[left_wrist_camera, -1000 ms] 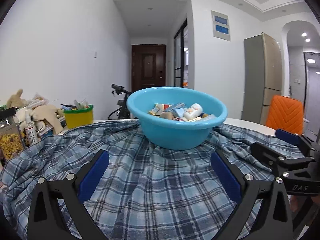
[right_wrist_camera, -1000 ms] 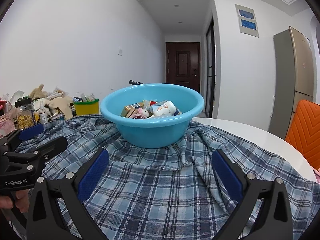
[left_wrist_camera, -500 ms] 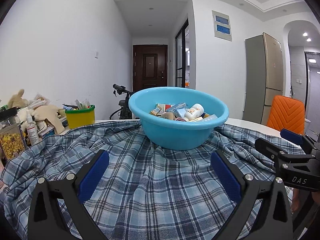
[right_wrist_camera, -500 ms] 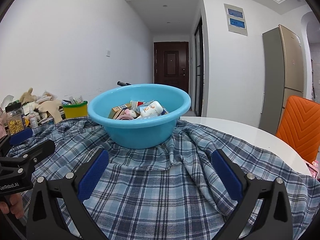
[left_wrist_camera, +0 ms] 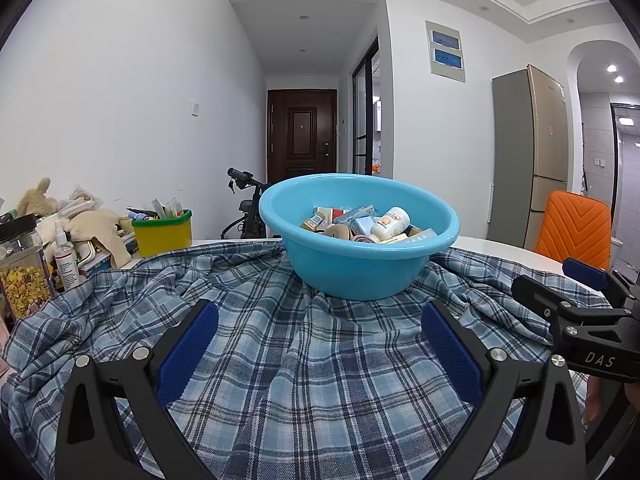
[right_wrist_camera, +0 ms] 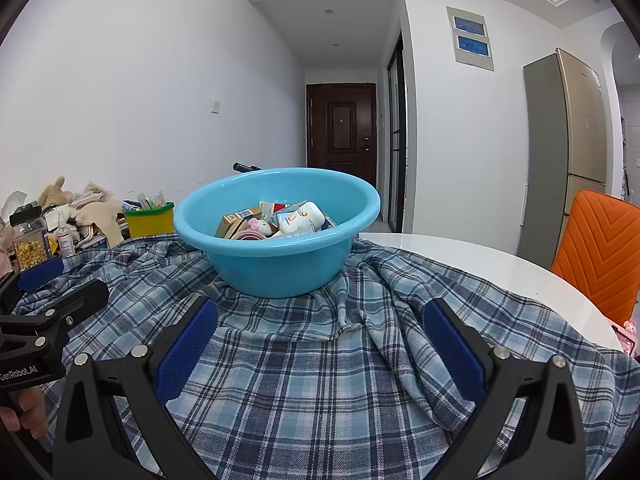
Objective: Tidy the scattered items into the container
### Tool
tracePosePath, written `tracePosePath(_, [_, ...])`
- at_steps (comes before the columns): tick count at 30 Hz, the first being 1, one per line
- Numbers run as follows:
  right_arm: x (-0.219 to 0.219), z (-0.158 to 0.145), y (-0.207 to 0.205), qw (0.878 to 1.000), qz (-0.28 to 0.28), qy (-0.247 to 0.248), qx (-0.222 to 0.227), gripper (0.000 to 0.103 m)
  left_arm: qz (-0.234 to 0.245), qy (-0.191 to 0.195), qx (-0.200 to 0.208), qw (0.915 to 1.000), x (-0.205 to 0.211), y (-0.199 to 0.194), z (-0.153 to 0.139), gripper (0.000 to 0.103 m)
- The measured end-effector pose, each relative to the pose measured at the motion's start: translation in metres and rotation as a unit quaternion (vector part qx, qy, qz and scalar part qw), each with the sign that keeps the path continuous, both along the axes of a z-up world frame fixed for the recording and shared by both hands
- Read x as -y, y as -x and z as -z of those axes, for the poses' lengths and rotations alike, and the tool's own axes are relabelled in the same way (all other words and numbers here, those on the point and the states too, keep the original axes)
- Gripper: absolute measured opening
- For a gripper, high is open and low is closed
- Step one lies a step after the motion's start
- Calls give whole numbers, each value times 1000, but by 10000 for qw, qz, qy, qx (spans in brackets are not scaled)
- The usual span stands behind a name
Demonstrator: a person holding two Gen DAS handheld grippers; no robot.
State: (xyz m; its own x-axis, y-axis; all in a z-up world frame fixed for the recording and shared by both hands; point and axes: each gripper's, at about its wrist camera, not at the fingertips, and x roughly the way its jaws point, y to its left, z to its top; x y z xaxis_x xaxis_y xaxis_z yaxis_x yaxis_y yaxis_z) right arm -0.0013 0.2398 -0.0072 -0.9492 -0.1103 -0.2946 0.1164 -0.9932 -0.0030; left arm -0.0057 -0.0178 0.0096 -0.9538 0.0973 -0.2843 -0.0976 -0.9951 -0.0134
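Up front in your left wrist view, the left hand-held gripper (left_wrist_camera: 318, 344) gapes wide and empty over the plaid cloth (left_wrist_camera: 304, 380). The blue basin (left_wrist_camera: 358, 268) sits on it, holding the gathered items (left_wrist_camera: 372, 224). "DAS" is printed on the right hand-held gripper (left_wrist_camera: 560, 280) at the edge, also spread. Your right wrist view shows "GenRobot.AI" on the left tool. A yellow tub (right_wrist_camera: 149, 220) and jar (right_wrist_camera: 29, 236) crowd the white bench (right_wrist_camera: 472, 260).
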Motion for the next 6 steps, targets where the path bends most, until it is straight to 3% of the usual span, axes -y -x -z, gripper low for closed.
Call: tracePosePath(6, [0, 0, 0, 10000, -1, 0, 1, 102, -24, -2, 3, 10000, 2, 0, 0, 103])
